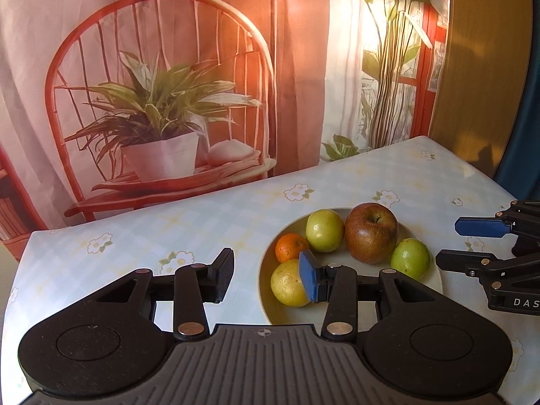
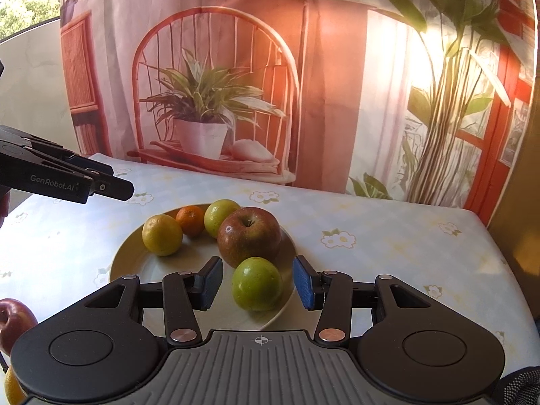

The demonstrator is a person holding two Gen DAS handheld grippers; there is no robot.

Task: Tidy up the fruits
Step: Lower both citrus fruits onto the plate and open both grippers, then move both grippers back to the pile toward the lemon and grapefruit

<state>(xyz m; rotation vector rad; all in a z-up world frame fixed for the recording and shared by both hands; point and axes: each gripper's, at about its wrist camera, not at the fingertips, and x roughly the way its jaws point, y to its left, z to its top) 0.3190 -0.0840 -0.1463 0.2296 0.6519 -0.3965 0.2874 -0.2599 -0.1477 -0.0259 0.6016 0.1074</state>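
Note:
A pale plate (image 1: 293, 317) (image 2: 141, 270) on the flowered tablecloth holds a big red apple (image 1: 371, 233) (image 2: 249, 236), a yellow fruit (image 1: 287, 285) (image 2: 162, 234), a small mandarin (image 1: 291, 246) (image 2: 190, 219), a yellow-green apple (image 1: 324, 230) (image 2: 221, 216) and a green apple (image 1: 410, 258) (image 2: 256, 283). My left gripper (image 1: 266, 278) (image 2: 114, 182) hovers open over the plate's left rim, holding nothing. My right gripper (image 2: 258, 283) (image 1: 472, 239) is open; the green apple lies between its pads in the picture, clear of both.
Another red apple (image 2: 13, 320) and an orange-yellow fruit (image 2: 10, 388) lie off the plate at the near left. A printed backdrop cloth (image 1: 202, 67) hangs along the table's far edge. A wooden panel (image 1: 479, 67) stands at the right corner.

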